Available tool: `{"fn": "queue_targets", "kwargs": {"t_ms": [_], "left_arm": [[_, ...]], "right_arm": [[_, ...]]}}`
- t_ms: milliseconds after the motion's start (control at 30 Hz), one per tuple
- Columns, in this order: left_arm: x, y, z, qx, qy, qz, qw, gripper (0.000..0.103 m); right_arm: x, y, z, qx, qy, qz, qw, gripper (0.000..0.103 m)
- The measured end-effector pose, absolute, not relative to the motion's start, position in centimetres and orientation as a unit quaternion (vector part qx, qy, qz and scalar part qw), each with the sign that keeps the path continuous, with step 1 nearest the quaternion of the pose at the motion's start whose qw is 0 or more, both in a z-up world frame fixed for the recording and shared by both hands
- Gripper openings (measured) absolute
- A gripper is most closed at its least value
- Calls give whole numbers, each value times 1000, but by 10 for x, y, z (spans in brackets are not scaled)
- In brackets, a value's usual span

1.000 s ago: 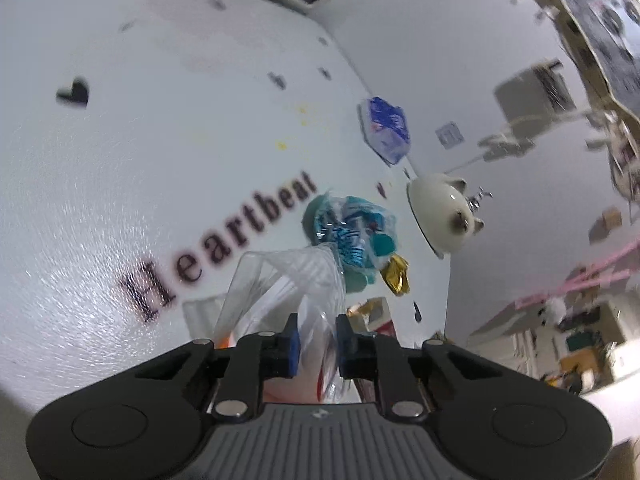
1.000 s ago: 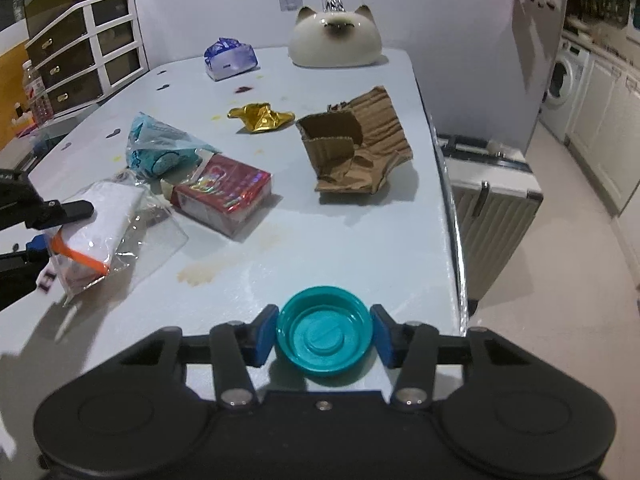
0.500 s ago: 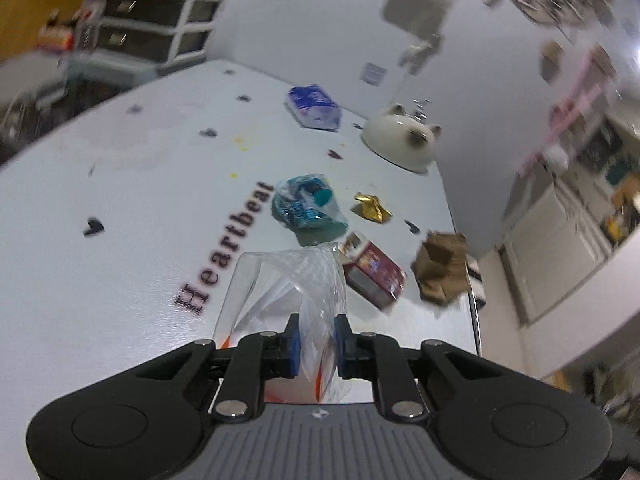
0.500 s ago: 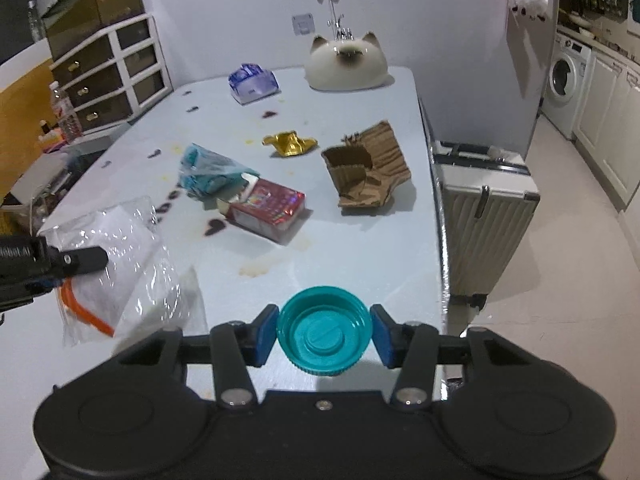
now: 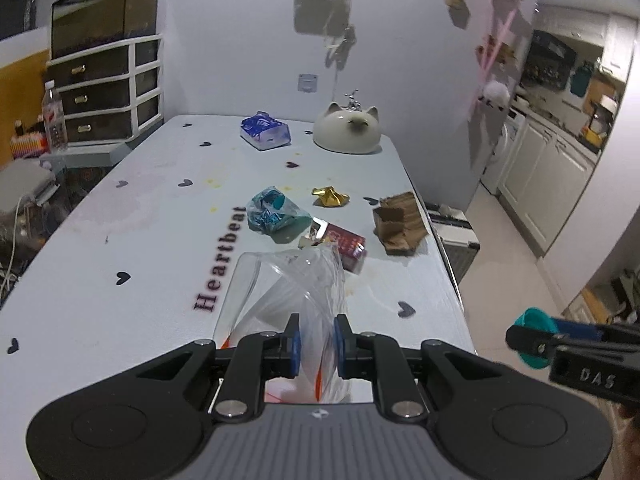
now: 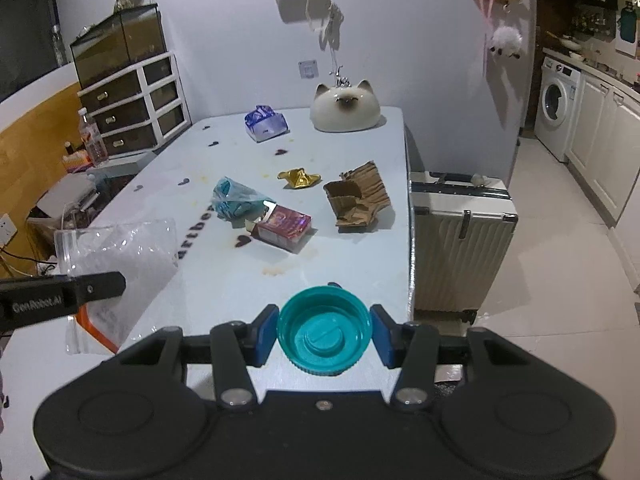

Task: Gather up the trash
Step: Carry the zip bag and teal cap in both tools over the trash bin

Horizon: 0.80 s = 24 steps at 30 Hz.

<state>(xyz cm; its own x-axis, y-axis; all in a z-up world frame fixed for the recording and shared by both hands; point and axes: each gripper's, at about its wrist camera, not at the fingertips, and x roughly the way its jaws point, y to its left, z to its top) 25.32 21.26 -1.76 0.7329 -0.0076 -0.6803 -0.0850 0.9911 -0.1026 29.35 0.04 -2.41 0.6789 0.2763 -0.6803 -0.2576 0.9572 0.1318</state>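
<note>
My left gripper (image 5: 315, 345) is shut on a clear zip bag (image 5: 286, 288) with an orange seal, held up above the near end of the white table (image 5: 132, 216). The bag (image 6: 120, 252) and a left finger (image 6: 96, 286) show at the left of the right wrist view. My right gripper (image 6: 324, 334) is shut on a teal lid (image 6: 323, 330), lifted over the table's near right edge; the lid (image 5: 534, 330) also shows at the right of the left wrist view. On the table lie a teal wrapper (image 5: 274, 214), gold foil (image 5: 330, 196), a red carton (image 5: 344, 242) and torn cardboard (image 5: 400, 222).
At the far end stand a cat-shaped ceramic holder (image 5: 347, 130) and a blue tissue pack (image 5: 265, 131). A suitcase (image 6: 460, 236) stands beside the table's right edge. Drawers (image 6: 132, 106) and a bottle (image 6: 91, 136) are on the left, a washing machine (image 6: 554, 106) at far right.
Both grippers rose and pulled back from the table, each keeping its hold. The left one rolled upright, lifting the bag off the surface; the trash now looks farther away.
</note>
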Motion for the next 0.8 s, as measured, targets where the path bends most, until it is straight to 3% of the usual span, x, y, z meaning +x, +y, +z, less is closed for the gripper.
{"fn": "queue_targets", "kwargs": {"t_ms": [800], "left_arm": [[214, 92, -8, -41, 381, 30, 923, 17]], "right_arm": [[258, -108, -6, 12, 372, 145, 916, 50]]}}
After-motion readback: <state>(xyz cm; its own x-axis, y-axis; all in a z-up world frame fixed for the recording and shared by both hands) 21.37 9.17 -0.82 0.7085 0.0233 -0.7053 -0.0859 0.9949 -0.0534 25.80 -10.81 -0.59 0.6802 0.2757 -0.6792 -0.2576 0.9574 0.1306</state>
